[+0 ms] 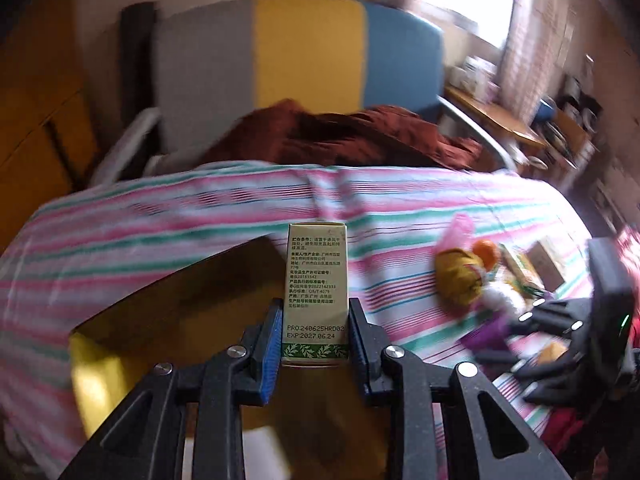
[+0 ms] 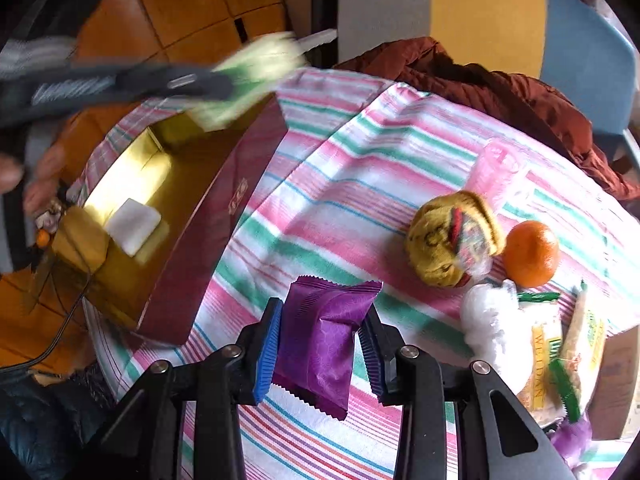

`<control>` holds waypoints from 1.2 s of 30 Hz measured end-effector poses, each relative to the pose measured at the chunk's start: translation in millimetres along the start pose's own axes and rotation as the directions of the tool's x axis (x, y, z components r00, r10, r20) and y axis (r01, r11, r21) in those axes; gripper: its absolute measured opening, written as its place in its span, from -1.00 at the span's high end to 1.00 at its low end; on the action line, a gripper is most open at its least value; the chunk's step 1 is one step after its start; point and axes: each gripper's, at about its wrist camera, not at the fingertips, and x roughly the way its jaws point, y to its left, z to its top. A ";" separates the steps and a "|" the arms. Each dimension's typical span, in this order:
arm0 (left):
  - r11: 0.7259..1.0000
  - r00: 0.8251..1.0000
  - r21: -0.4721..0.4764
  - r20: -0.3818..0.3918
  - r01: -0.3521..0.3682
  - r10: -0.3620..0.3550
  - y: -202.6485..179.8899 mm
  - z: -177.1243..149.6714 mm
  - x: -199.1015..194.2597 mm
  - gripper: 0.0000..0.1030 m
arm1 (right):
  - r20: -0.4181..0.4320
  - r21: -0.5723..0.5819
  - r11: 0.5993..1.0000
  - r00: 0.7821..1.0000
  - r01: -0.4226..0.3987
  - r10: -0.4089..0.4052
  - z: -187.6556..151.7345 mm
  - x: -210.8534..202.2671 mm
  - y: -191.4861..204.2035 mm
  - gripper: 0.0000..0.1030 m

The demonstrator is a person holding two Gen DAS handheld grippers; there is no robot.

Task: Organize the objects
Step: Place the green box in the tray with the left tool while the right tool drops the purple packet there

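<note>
Two grippers: each one has something clamped between its blue-padded fingers.
Left gripper: fingers closed on the lower end of a small green-and-cream carton, held upright above the open gift box.
Carton print: Chinese text down the panel, then "PRO:240625HRD02" and "EXP:2027.06.24", with a leaf band at the foot.
Right gripper: fingers pinching a purple foil packet, held over the striped cloth that covers the tabletop.
Gift box: maroon outside with a small gold emblem too blurred to read, gold inside, a white pad lying in it.
Loose items to the right on the cloth: a yellow knitted bundle, an orange just beside it, and a clear snack pack printed "WEIDAN".
Background: a chair in grey, yellow and blue panels with a rust-brown garment on it.
</note>
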 end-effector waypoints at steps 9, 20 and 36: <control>0.969 0.986 -0.181 -0.037 -0.168 0.164 104.8 -66.0 -22.8 0.42 | 0.090 -0.026 0.998 0.994 -0.052 0.054 46.4 -8.9 59.6 0.26; 0.941 0.976 -0.260 -0.030 -0.215 0.215 141.1 -114.8 -36.1 0.14 | 0.073 -0.039 0.992 0.989 -0.123 0.125 120.2 51.2 165.3 0.23; 0.879 0.938 -0.382 0.077 -0.285 0.337 123.6 -147.2 -98.0 0.09 | 0.243 -0.099 0.989 0.967 0.108 -0.081 94.8 19.7 216.0 -0.99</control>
